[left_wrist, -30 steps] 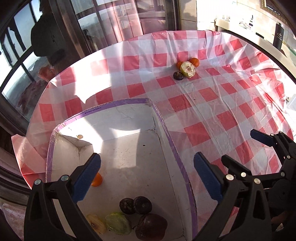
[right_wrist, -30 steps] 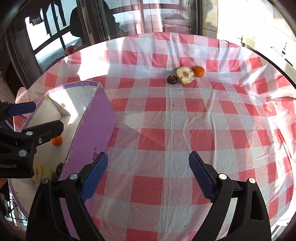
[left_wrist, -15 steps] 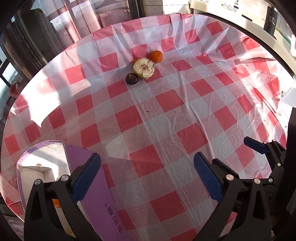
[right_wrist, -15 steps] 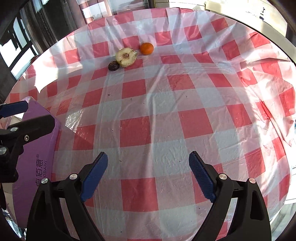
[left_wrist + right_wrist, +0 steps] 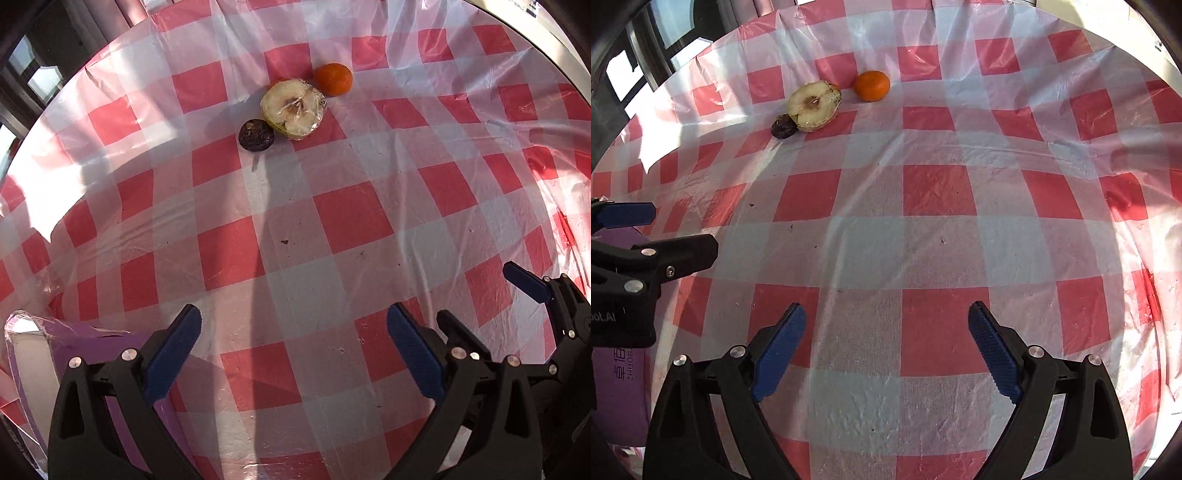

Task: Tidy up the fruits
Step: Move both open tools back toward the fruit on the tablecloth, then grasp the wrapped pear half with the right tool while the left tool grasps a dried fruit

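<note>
Three fruits lie together at the far side of the red-and-white checked tablecloth [image 5: 351,214]: a cut half fruit wrapped in film [image 5: 293,109] [image 5: 813,106], an orange tangerine [image 5: 333,79] [image 5: 872,85] to its right, and a small dark wrinkled fruit [image 5: 256,134] [image 5: 783,126] to its left. My left gripper [image 5: 293,354] is open and empty, well short of them. My right gripper [image 5: 886,352] is also open and empty; in the left wrist view it shows at the right edge [image 5: 480,314]. The left gripper appears at the left edge of the right wrist view [image 5: 665,236].
A purple-walled white box [image 5: 40,354] [image 5: 620,373] stands at the near left corner beside the left gripper. Dark window frames [image 5: 646,48] lie beyond the table's far left edge. The cloth hangs over the table's right edge [image 5: 565,229].
Both grippers have swung right and forward, away from the box. The box has slid to the lower left edge of view and the fruit group looks nearer and larger. Both stay open.
</note>
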A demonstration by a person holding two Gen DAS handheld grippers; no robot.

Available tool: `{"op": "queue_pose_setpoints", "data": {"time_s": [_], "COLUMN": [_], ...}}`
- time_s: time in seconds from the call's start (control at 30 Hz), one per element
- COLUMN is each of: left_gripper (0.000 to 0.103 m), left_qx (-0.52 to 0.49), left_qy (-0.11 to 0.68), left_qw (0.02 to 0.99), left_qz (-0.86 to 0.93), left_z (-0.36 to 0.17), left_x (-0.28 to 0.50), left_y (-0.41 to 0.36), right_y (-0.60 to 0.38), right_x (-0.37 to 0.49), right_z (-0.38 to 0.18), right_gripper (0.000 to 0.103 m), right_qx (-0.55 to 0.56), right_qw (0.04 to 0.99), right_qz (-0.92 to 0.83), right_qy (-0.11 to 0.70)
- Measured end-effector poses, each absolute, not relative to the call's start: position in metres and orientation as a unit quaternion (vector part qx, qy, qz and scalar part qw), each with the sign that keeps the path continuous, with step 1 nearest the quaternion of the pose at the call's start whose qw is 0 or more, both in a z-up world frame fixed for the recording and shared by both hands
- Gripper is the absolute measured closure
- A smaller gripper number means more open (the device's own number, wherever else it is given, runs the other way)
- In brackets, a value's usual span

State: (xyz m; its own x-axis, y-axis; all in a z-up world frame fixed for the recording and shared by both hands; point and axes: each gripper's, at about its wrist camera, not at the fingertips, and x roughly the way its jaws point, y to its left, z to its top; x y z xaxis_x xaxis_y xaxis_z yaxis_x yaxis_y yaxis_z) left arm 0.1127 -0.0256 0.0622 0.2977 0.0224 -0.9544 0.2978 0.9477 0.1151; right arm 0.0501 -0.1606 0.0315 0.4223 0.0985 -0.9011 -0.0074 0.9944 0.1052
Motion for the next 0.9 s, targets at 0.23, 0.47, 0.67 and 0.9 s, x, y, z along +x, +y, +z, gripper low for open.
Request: {"op": "queue_pose_setpoints", "data": {"time_s": [0.23, 0.47, 0.67, 0.9], "left_gripper": [0.002, 0.003, 0.003, 0.003], "left_qx": [0.084, -0.001, -0.032, 0.014], "left_qy": [0.613, 0.600, 0.571, 0.570], "left_qw": [0.785, 0.800, 0.820, 0.822], "left_qz": [-0.028, 0.021, 0.027, -0.001], "left_z": [0.032, 0.030, 0.036, 0.022], "left_x": [0.152, 0.173, 0.167, 0.160], "left_y": [-0.005, 0.038, 0.048, 0.035], "right_y": [-0.150, -0.130, -0.108, -0.083], "right_x": [0.117, 0.182, 0.226, 0.253], "right_z": [0.015, 0.010, 0.010, 0.012], "right_gripper": [0.014, 0.013, 0.015, 0.028], "right_qx": [-0.010, -0.043, -0.044, -0.067], "right_qw": [0.853, 0.867, 0.869, 0.865], "right_qz": [0.081, 0.124, 0.158, 0.209], "right_qy": [0.515, 0.481, 0.468, 0.452]}}
